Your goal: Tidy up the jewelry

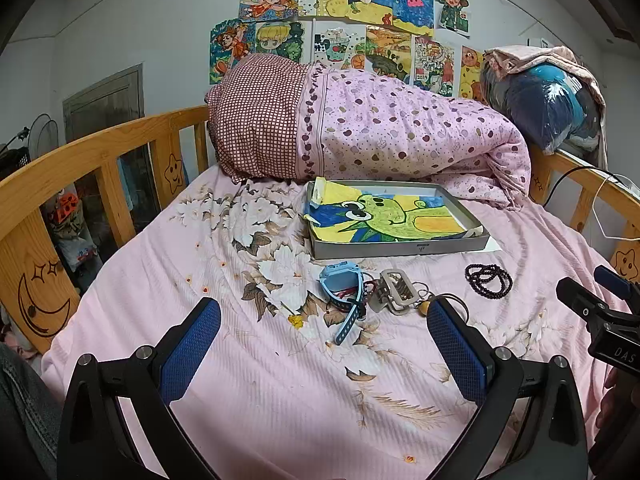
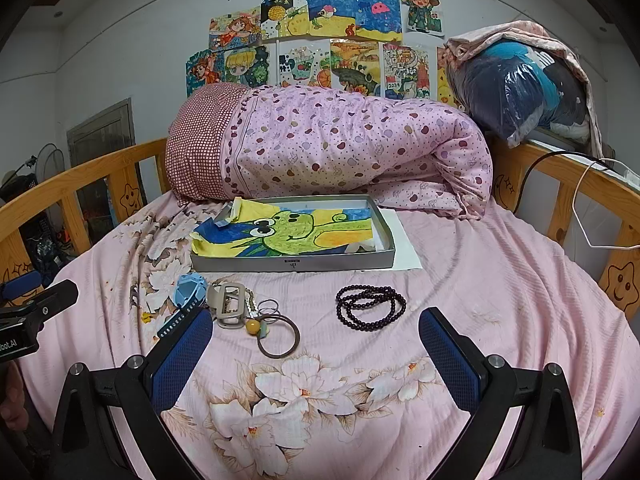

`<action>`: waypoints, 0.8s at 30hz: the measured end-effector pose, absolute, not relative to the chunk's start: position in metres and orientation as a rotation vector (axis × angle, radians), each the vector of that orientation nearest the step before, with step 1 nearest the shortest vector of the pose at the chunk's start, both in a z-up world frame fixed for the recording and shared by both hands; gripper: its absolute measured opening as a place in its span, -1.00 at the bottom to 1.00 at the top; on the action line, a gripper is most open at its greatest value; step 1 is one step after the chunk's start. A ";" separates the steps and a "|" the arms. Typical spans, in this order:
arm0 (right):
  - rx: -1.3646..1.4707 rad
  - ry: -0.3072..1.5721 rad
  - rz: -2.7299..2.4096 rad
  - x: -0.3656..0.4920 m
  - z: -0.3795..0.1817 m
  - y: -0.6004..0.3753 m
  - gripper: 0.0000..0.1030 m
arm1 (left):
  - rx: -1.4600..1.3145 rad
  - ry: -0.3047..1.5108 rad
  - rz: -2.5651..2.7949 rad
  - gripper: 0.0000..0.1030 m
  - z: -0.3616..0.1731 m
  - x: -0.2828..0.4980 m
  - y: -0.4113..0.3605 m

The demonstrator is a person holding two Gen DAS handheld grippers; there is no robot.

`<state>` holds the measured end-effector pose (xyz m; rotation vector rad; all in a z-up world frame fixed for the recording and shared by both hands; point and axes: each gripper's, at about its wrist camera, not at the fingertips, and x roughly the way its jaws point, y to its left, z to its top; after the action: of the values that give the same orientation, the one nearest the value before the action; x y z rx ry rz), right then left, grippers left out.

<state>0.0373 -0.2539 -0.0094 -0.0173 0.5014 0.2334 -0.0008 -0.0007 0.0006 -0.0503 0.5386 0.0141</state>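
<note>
Right wrist view showed the bed (image 2: 460, 280), then the grey tray (image 2: 292, 265) holding a frog drawing (image 2: 296, 230). Nearer lay the dark bead bracelet (image 2: 370, 306), well apart from a blue watch (image 2: 188, 292). Both grippers, left (image 1: 324, 344) and right (image 2: 316, 354), hovered with fingers spread, empty.

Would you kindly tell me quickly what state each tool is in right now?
Left tool: open, holding nothing, above the bedsheet.
Right tool: open, holding nothing, short of the bead bracelet.
</note>
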 end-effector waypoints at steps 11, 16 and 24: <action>-0.013 0.511 0.234 0.038 -0.003 -0.254 1.00 | -0.046 0.544 0.016 0.96 -0.003 0.001 -0.009; 0.013 0.547 0.244 0.044 -0.015 -0.256 1.00 | -0.056 0.575 0.011 0.96 -0.013 0.005 -0.004; 0.086 0.665 0.295 0.067 -0.023 -0.270 1.00 | -0.131 0.682 -0.039 0.96 -0.009 0.026 0.018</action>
<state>0.0666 -0.2700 -0.0231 0.0855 0.6650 0.2948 0.0264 0.0183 -0.0089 -0.1312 0.6818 -0.0393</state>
